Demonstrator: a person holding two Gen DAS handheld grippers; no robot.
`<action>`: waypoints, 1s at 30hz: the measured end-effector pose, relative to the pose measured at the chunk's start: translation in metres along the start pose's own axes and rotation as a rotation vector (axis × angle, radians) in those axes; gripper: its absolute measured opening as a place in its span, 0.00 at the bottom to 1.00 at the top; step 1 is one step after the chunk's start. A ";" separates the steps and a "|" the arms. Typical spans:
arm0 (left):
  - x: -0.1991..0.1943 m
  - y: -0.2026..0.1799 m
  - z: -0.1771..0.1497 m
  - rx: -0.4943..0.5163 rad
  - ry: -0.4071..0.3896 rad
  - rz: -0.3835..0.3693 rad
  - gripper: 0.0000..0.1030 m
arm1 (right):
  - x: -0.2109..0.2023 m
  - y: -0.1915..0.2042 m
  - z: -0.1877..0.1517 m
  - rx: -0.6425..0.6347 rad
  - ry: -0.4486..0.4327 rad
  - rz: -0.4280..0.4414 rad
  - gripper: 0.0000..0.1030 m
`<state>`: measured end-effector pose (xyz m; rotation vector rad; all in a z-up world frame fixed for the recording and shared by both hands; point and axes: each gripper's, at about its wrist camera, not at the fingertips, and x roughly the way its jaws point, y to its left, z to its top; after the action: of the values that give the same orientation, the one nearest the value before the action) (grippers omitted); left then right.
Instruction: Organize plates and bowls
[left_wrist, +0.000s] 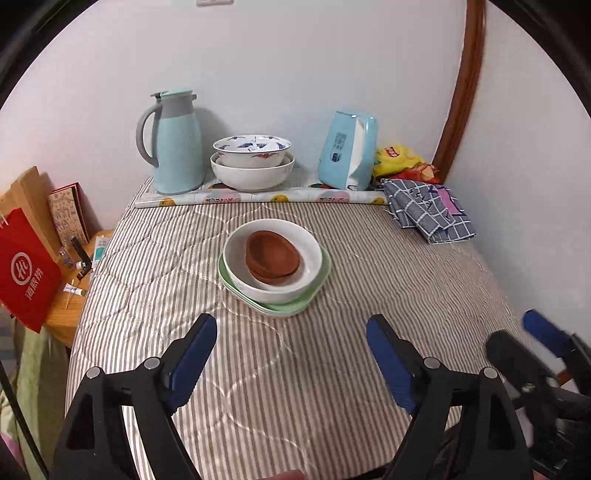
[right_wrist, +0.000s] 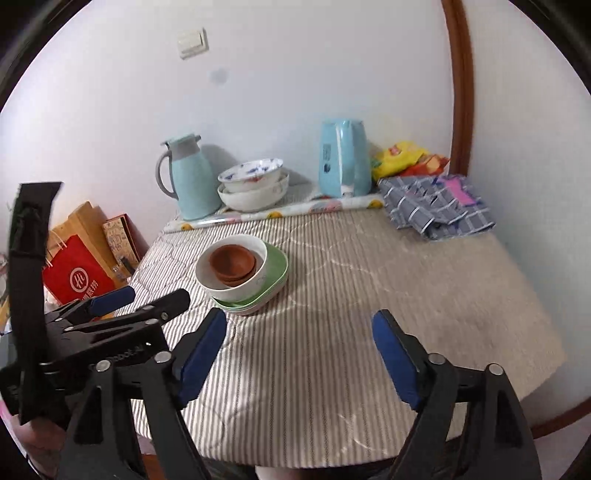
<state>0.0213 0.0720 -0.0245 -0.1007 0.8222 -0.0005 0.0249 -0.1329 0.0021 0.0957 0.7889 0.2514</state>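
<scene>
the striped quilted table cover (left_wrist: 332, 369) fills most of the view, and it's bare across the whole near half and the right side, so there's open room on both flanks. the left edge drops to a wooden side surface (left_wrist: 70, 314) with a red paper bag (left_wrist: 27, 269); the back edge is lined with a rolled patterned sheet (left_wrist: 258, 197) just short of the wall. behind that roll, a pale blue thermos jug (left_wrist: 177, 147) stands at the left, a blue tissue pack (left_wrist: 347, 151) at the right, and two stacked bowls (left_wrist: 253, 162) between them, the top one blue-patterned. a folded checked cloth (left_wrist: 428, 210) lies at the back right corner.

mid-table, well apart from every edge, sits the task stack: green plates (left_wrist: 314, 299) at the bottom, a white bowl (left_wrist: 273, 254) on them, brown clay bowls (left_wrist: 273, 258) nested inside, tilted slightly.

left gripper (left_wrist: 291, 354) hovers over bare cover, jaws wide, nothing between them. right gripper (right_wrist: 299, 350) the same, spread wide and empty, just beside the left one.
</scene>
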 end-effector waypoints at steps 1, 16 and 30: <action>-0.005 -0.003 -0.003 0.000 0.000 -0.003 0.80 | -0.011 -0.002 -0.001 -0.011 -0.024 0.000 0.85; -0.036 -0.013 -0.019 -0.019 -0.045 0.034 0.83 | -0.073 -0.022 -0.019 -0.021 -0.132 0.042 0.97; -0.044 -0.019 -0.019 -0.001 -0.064 0.051 0.83 | -0.077 -0.030 -0.024 -0.003 -0.134 0.073 0.97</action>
<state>-0.0222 0.0529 -0.0034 -0.0797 0.7606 0.0511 -0.0390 -0.1823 0.0327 0.1377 0.6528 0.3122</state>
